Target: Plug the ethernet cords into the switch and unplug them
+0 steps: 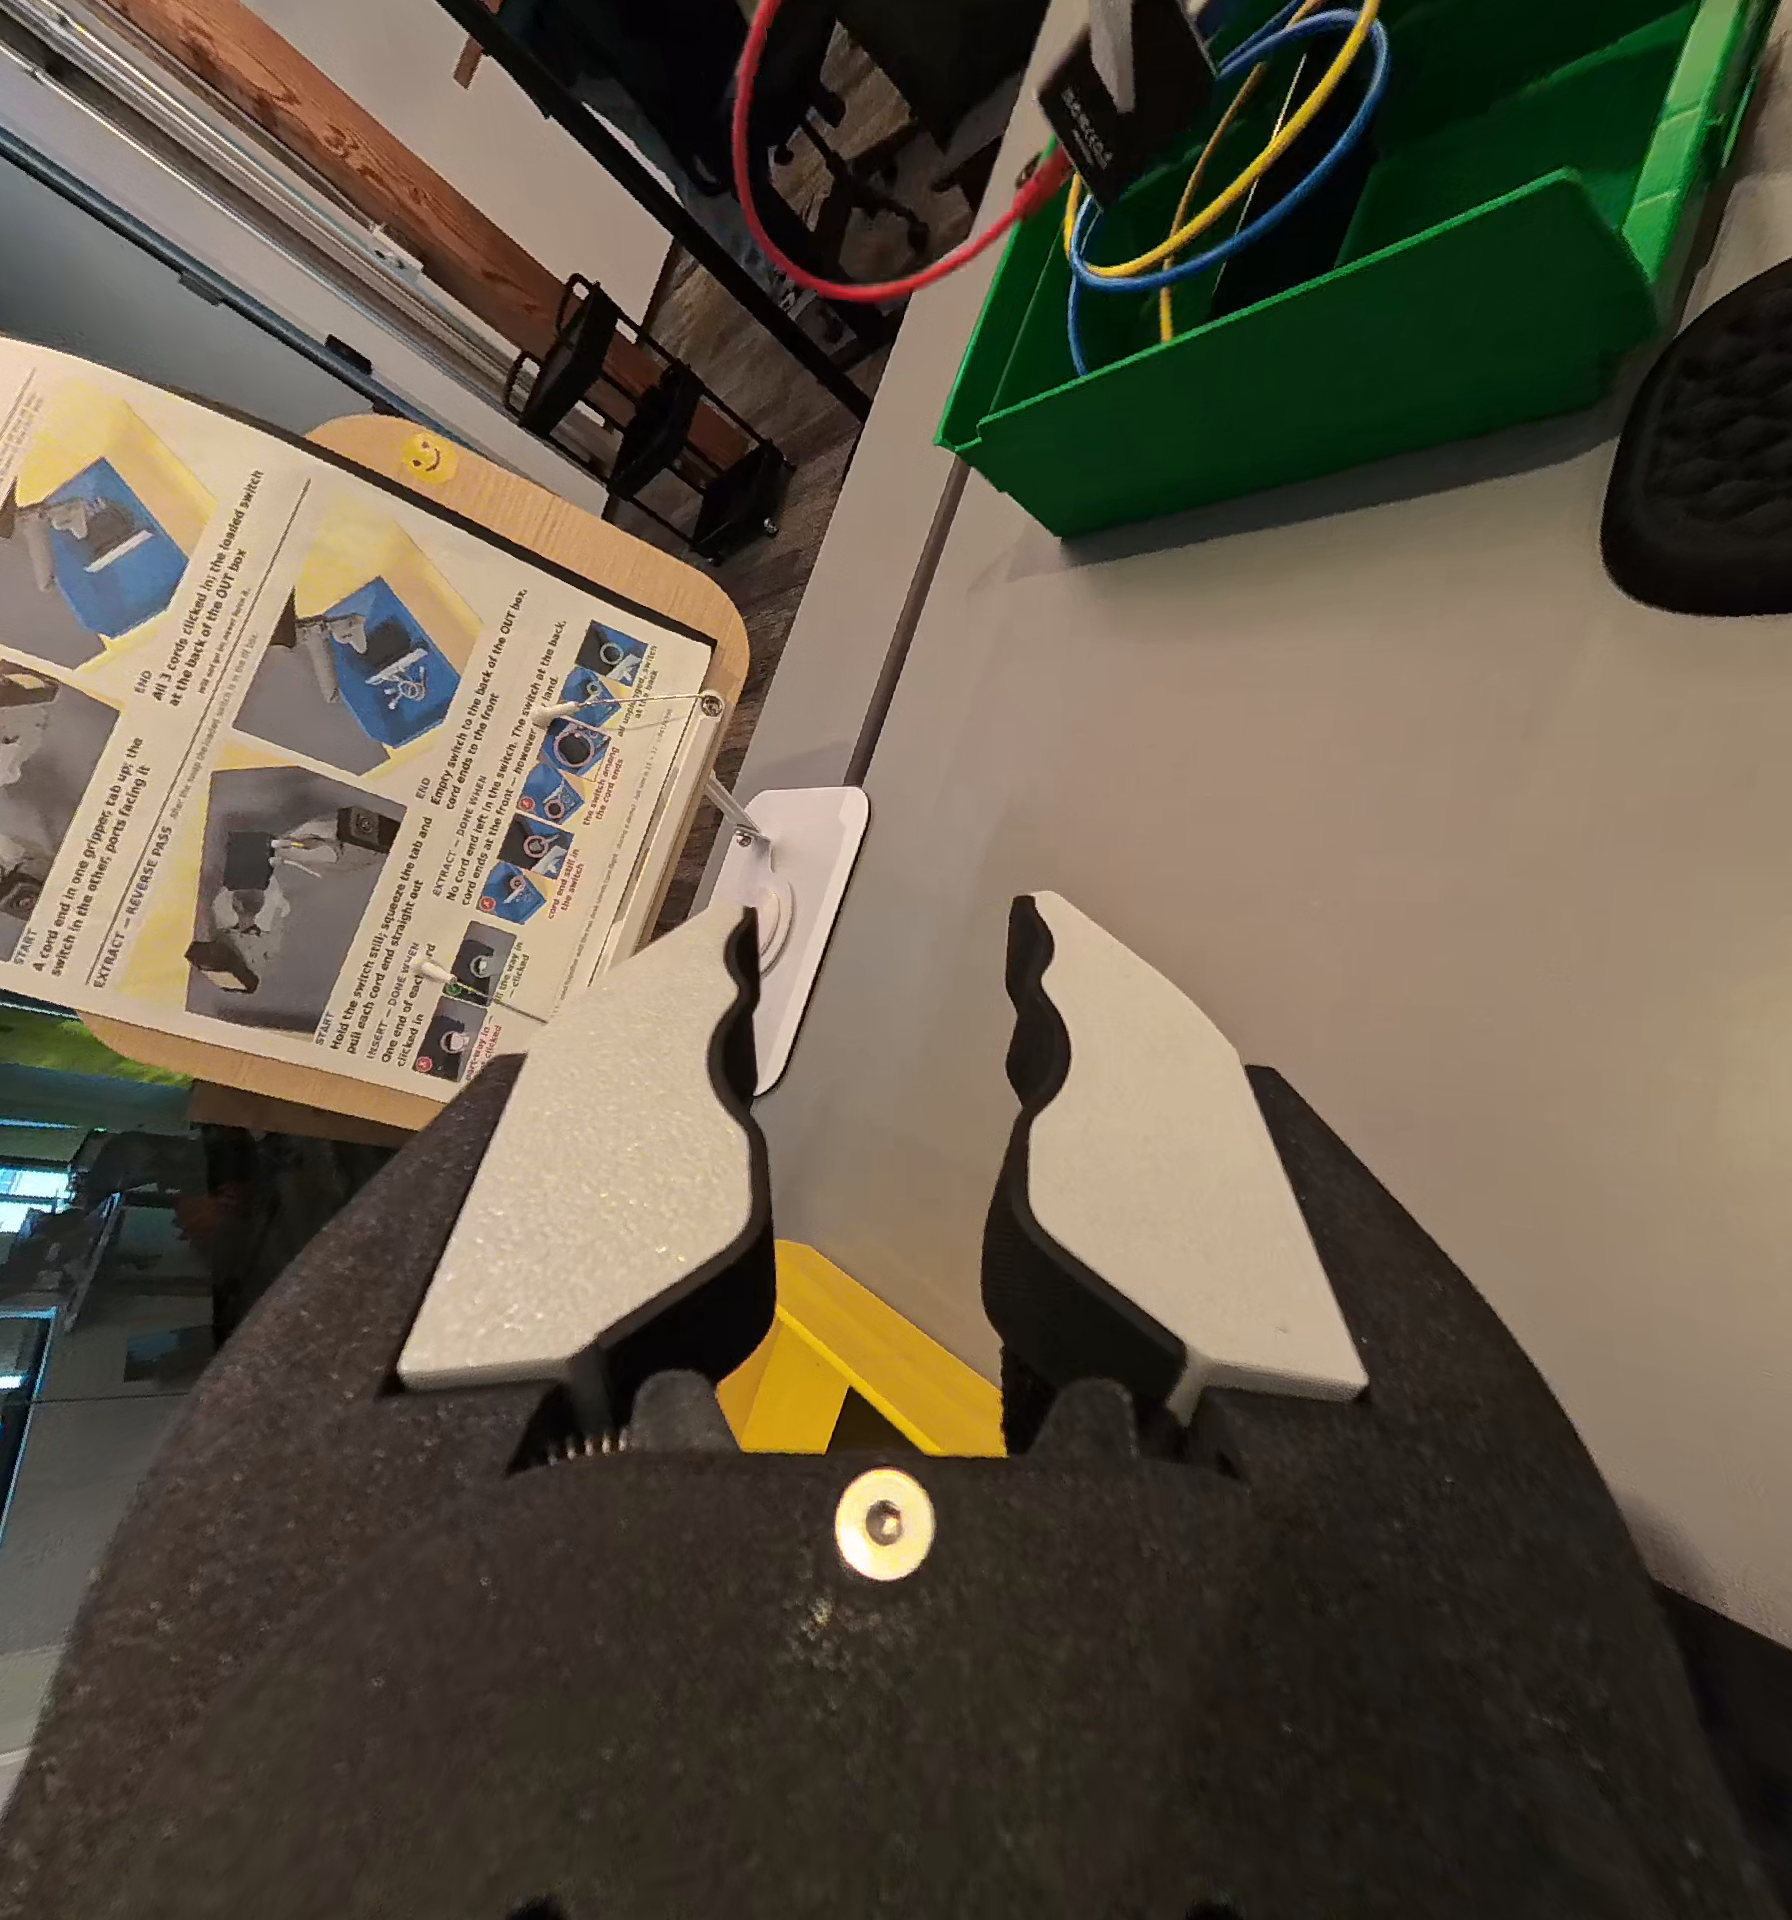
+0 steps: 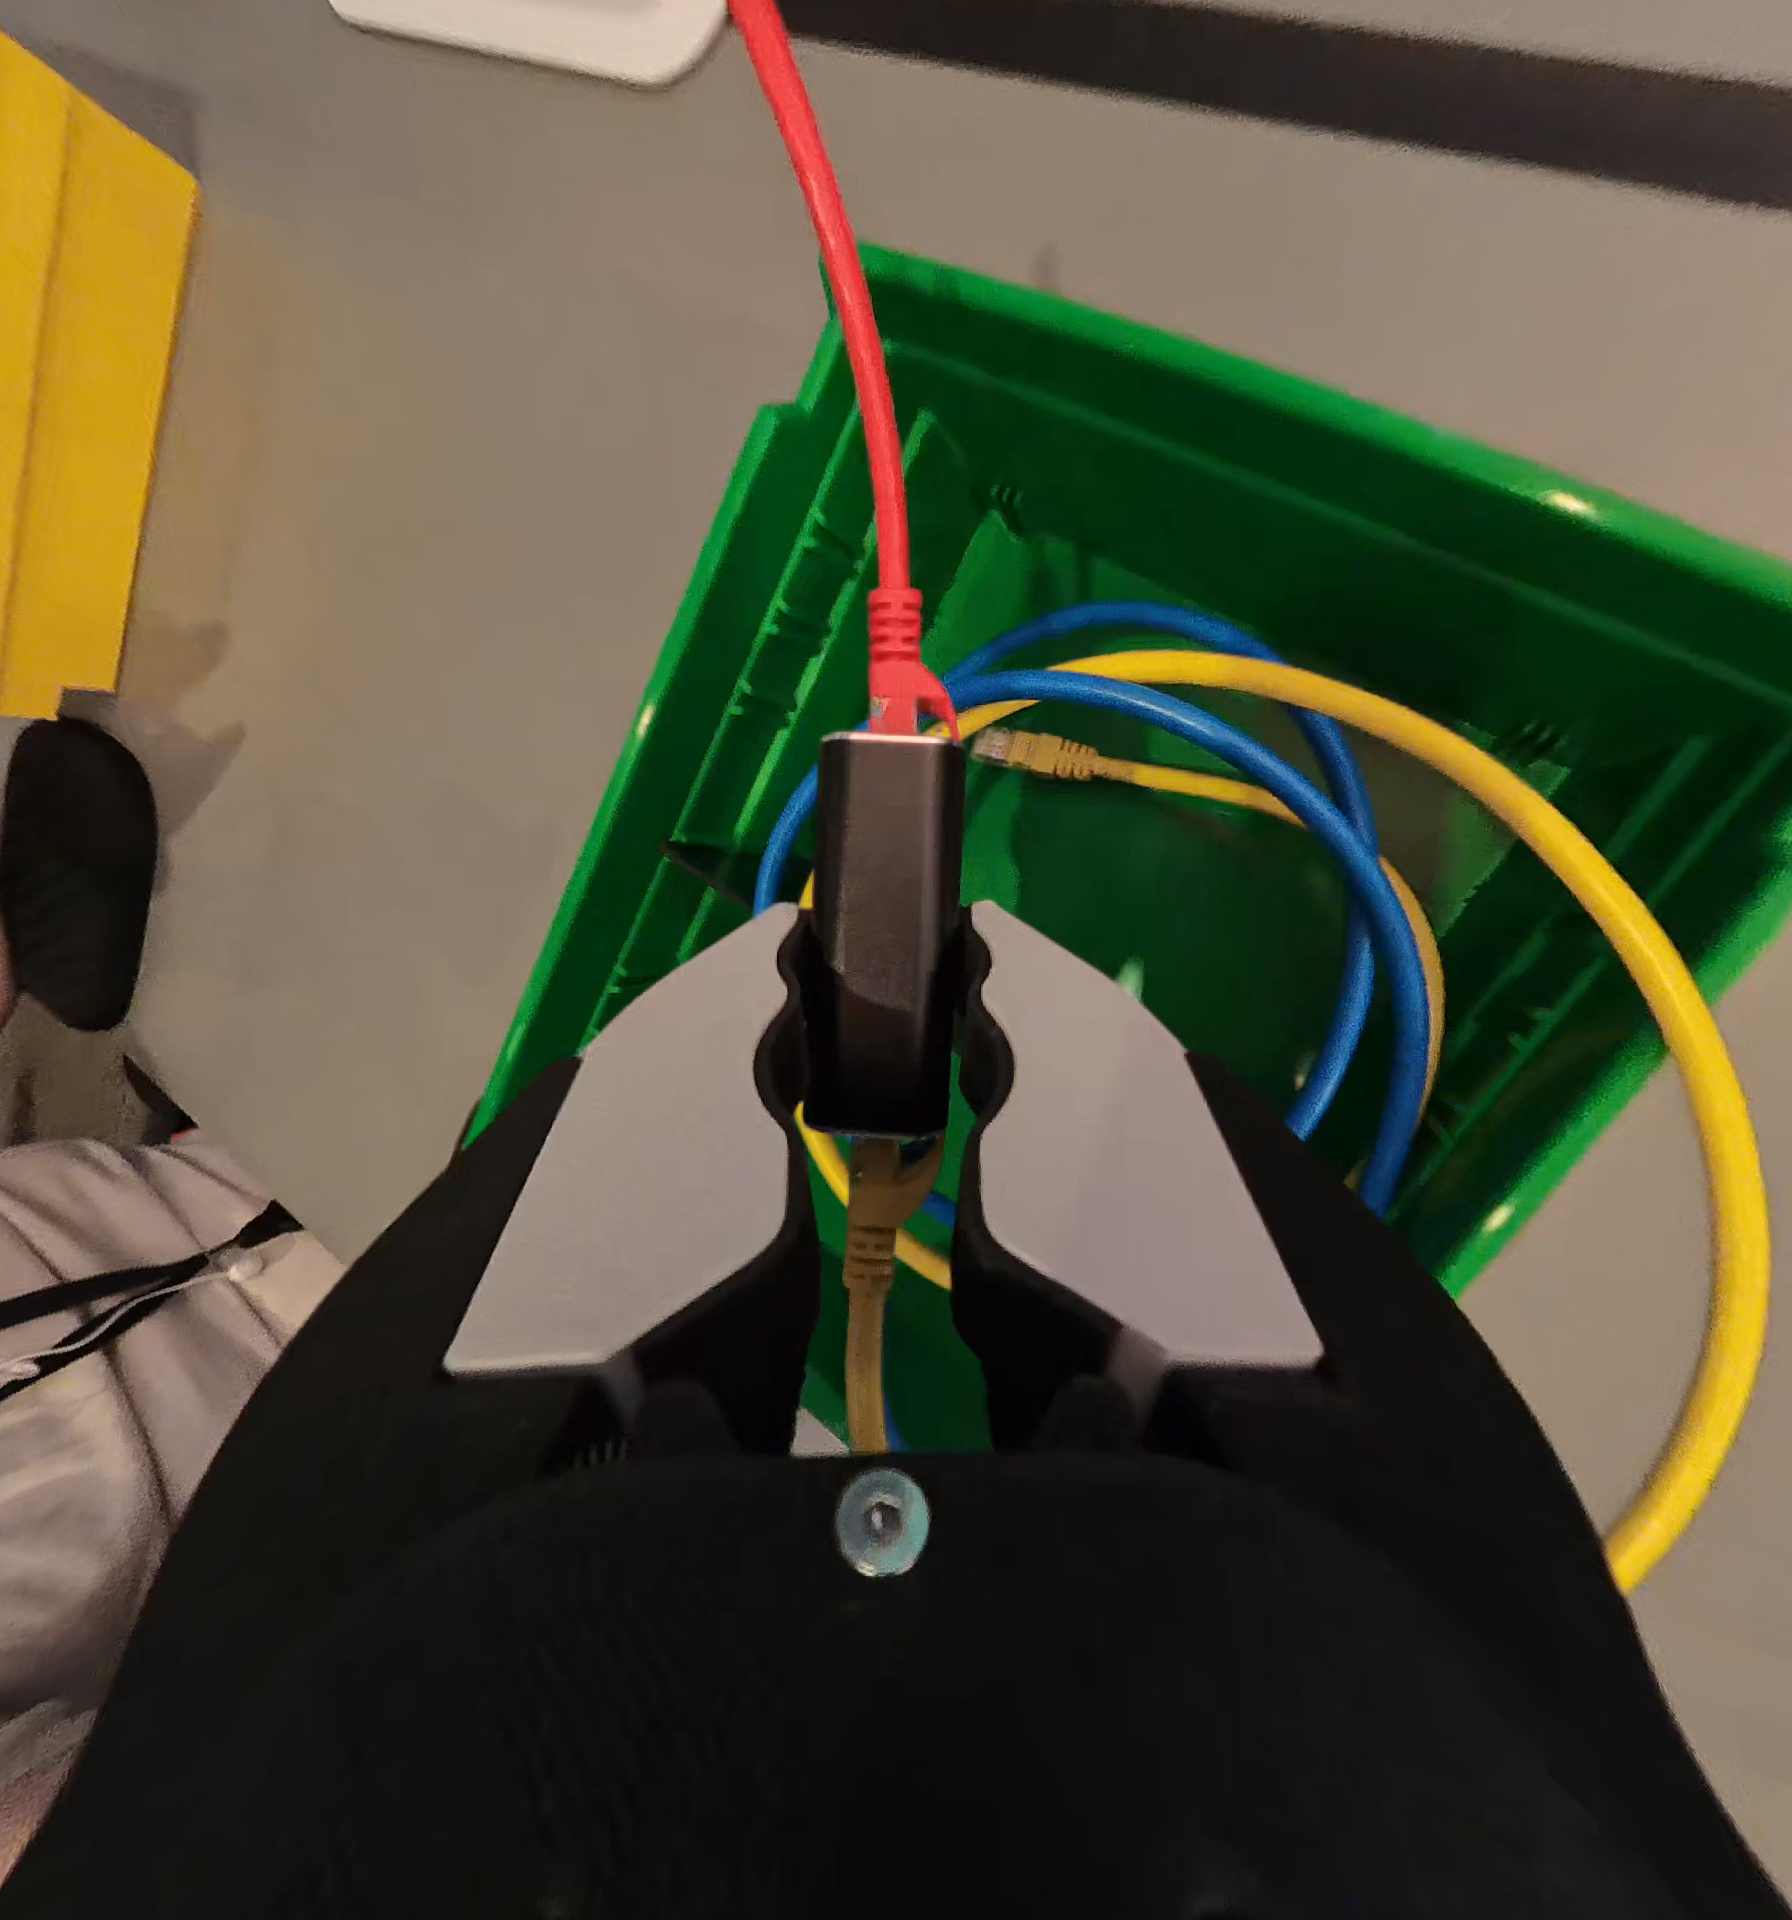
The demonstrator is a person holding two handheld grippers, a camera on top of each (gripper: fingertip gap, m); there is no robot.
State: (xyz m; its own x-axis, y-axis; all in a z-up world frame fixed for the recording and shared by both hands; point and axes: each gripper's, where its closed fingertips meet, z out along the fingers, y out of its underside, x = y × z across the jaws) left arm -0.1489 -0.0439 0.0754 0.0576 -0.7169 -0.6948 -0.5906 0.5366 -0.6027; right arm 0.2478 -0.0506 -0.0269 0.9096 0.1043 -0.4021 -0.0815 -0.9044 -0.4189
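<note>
My right gripper is shut on a black switch and holds it above the green bin. A red cord is plugged into the switch's far end. A yellow cord enters its near end. That yellow cord's other plug hangs loose over the bin, beside a blue cord. My left gripper is open and empty over the grey table. The left wrist view shows the switch far off at the top, with the red cord looping from it.
A yellow bin stands left of the green bin. An instruction board on a white foot stands at the table's edge. A black textured object lies beside the green bin. A person's grey sleeve is at lower left. Across from one pair of fingers to the other is roughly 40 centimeters.
</note>
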